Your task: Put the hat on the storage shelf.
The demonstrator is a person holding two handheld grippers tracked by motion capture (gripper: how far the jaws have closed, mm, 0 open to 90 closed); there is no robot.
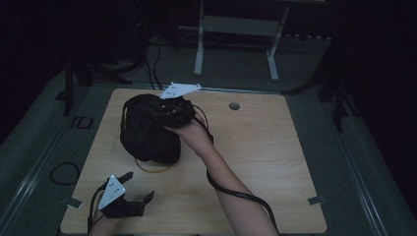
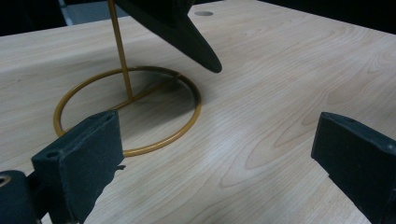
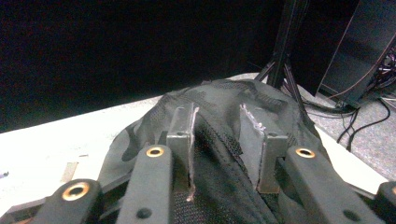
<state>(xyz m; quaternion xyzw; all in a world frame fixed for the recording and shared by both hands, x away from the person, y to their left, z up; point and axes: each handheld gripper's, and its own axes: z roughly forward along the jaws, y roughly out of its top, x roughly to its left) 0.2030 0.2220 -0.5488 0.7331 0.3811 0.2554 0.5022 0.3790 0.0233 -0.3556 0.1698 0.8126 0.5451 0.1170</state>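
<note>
Black cap [image 1: 147, 130] hiding most of gold wire stand [image 1: 152, 168] in high view; upper rod running off top edge in left gripper view. Right claw [image 3: 218, 128] tips sinking into cap fabric; grip contact partly obscured. Left hand [image 1: 101, 227] being cut by bottom edge. Room beyond tabletop [image 1: 275, 147] too dark to read.

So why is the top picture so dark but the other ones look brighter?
High view: dim all over, room black beyond the table, the cap a dark blob. Left gripper view: bright wood, gold stand sharp, near jaws blurry. Right gripper view: tabletop glares white, background black.
</note>
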